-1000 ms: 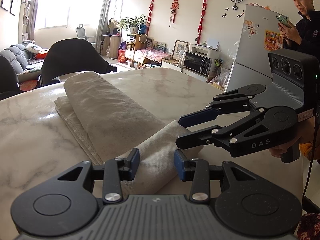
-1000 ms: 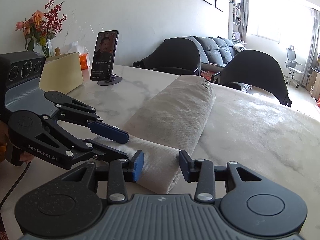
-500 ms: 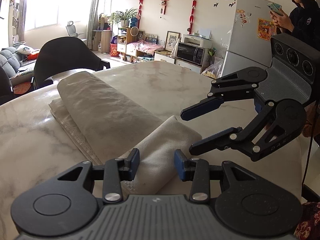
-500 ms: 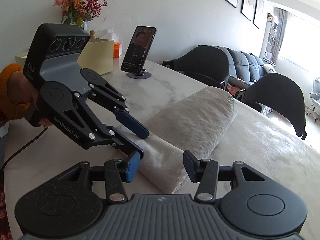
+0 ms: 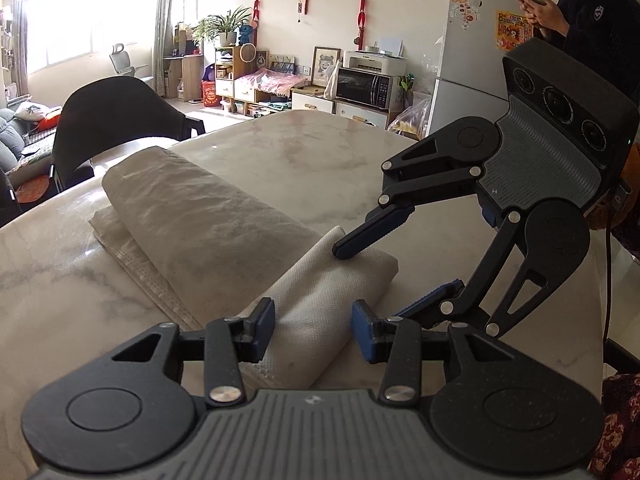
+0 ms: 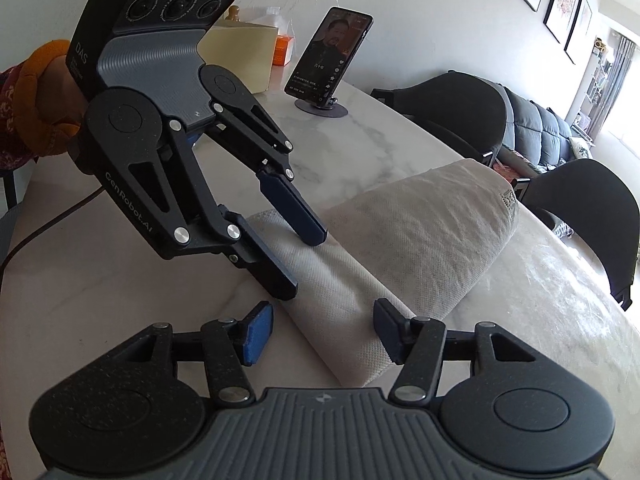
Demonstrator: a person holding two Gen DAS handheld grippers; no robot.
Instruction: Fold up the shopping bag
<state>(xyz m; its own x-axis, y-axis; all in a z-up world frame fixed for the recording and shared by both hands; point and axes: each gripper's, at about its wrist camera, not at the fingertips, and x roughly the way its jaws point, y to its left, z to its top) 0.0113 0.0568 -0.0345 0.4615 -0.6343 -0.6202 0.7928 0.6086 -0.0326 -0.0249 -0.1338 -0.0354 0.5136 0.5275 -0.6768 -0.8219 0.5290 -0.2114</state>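
Near table edge crowded, far marble open

Both grippers, left gripper (image 5: 313, 330) and right gripper (image 6: 320, 332), straddled the near end of the folded bag (image 5: 208, 224), jaws opening with cloth between them. Bare table (image 5: 304, 160) lay free to the far right; phone on stand (image 6: 328, 54) and yellow box (image 6: 240, 48) blocked the far left corner.

left tongs (image 5: 313, 330): black linkage arms, blue pads, silver screws, ribbed grey body
right tongs (image 6: 318, 334): same build
sleeve (image 6: 24, 120): dark red patterned, orange cuff
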